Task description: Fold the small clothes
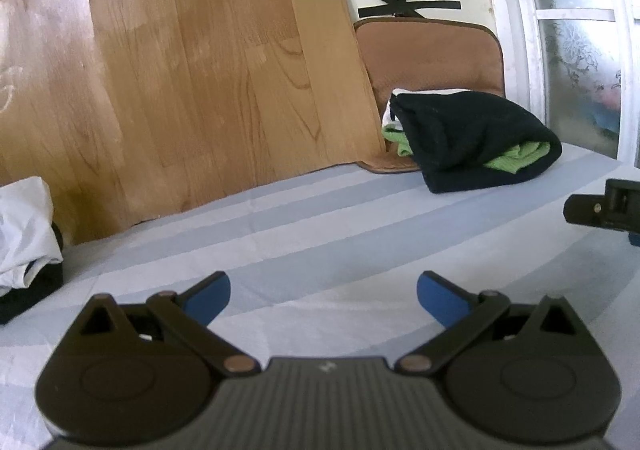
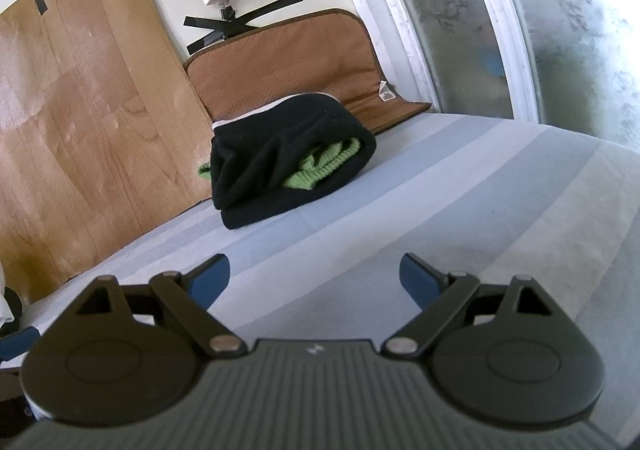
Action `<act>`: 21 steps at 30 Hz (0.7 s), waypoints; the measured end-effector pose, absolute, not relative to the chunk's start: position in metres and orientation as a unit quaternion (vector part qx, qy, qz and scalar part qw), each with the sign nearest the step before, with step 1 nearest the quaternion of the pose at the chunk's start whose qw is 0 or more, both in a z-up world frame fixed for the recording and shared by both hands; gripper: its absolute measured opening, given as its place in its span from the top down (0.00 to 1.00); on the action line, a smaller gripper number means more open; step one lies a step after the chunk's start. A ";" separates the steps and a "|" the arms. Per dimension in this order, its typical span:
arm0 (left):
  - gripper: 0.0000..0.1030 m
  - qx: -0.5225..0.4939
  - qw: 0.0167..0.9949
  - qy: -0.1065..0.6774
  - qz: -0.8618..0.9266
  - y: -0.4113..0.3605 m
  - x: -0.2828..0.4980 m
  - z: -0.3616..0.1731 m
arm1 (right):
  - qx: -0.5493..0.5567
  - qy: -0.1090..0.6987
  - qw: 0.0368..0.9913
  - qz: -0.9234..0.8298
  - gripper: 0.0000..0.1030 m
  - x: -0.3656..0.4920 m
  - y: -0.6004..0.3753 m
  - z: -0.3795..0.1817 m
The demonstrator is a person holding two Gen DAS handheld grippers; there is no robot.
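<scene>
A: Left gripper [image 1: 323,300]?
B: Spread wide, blue pads [image 1: 210,300] bare, nothing held, over the striped sheet [image 1: 320,218].
A: Right gripper [image 2: 315,282]?
B: Also released and bare, above the same sheet.
A: Clothes?
B: Folded black garment [image 2: 288,158] with green cloth [image 2: 320,166] tucked inside, far ahead, against the brown cushion [image 2: 280,66] and beside the wood board [image 1: 180,62]. White garment [image 1: 24,226] far left, on something dark.

No readable words or numbers anywhere. Only a small pale mark, too tiny to make out, on the ribbed gripper body [image 2: 313,349], and a white tag [image 2: 386,93] with blurred print on the brown cushion [image 2: 280,62].
</scene>
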State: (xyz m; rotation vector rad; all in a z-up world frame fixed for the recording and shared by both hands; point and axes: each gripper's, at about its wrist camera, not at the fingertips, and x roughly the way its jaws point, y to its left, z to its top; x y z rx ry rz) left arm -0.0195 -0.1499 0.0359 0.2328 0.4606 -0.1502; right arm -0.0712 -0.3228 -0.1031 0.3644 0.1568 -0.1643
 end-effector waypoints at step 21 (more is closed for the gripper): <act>0.00 0.104 0.956 0.260 -0.082 -0.143 -0.011 0.036 | 0.186 0.070 0.976 -0.084 0.08 -0.074 -0.323 -0.103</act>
